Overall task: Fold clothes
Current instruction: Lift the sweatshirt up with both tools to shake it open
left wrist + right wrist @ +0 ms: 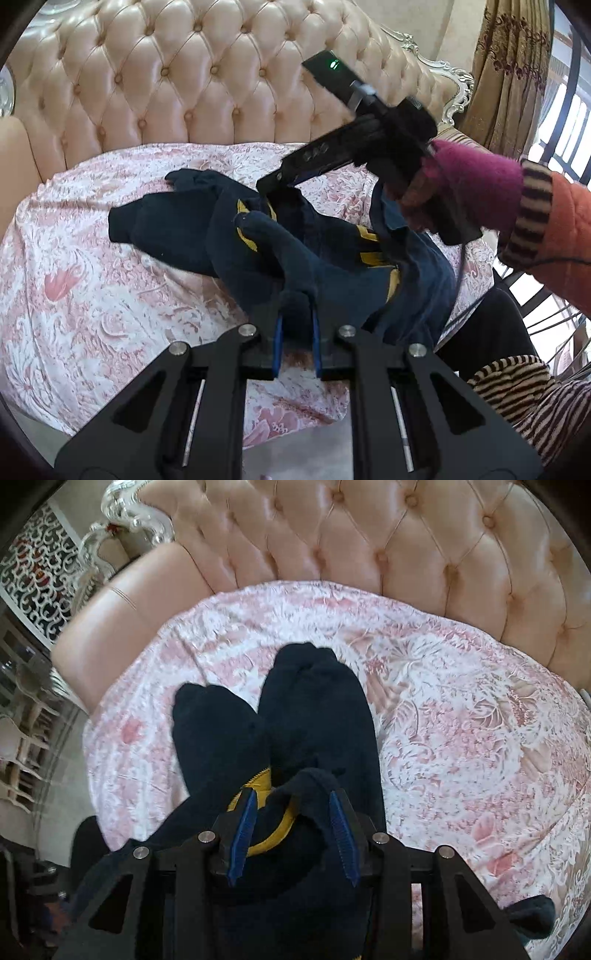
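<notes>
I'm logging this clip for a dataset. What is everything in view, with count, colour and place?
garment: one, navy with yellow trim, bunched on the cover, lifted at two spots by the tools
cover: one, pink and white floral, spread over the sofa seat
sofa: one, cream tufted back, behind the cover
curtain: one, brown patterned, far right by the window
chairs: several, pale, left edge of the right wrist view
left tool: one, black with blue pads, shut on the garment
right tool: one, black with blue pads, fabric between its pads
glove: one, magenta, on the hand holding the right tool
sleeve: one, orange with striped cuff
</notes>
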The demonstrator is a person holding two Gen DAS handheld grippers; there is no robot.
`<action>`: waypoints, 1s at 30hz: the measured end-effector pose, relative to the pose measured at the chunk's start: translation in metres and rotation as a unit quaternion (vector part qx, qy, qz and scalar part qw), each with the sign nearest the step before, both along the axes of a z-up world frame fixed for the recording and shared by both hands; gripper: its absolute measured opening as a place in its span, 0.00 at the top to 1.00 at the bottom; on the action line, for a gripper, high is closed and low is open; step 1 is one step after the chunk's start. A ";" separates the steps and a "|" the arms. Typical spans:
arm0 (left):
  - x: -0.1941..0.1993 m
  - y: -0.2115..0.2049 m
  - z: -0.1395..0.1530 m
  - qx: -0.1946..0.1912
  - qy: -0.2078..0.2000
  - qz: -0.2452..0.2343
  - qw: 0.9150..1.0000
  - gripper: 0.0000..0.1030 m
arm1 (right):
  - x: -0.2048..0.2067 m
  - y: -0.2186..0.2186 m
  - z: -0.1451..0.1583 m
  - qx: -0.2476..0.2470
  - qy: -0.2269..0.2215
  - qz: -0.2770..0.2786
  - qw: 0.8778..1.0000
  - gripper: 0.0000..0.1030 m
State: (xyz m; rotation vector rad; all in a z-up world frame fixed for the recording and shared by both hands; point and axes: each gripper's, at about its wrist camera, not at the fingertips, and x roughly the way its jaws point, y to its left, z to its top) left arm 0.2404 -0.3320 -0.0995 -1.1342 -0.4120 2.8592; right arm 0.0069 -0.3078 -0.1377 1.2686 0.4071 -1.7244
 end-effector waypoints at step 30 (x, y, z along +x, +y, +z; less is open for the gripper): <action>-0.003 0.005 0.007 -0.010 -0.005 0.019 1.000 0.85 | 0.000 0.024 -0.001 -0.101 -0.011 -0.060 0.993 0.80</action>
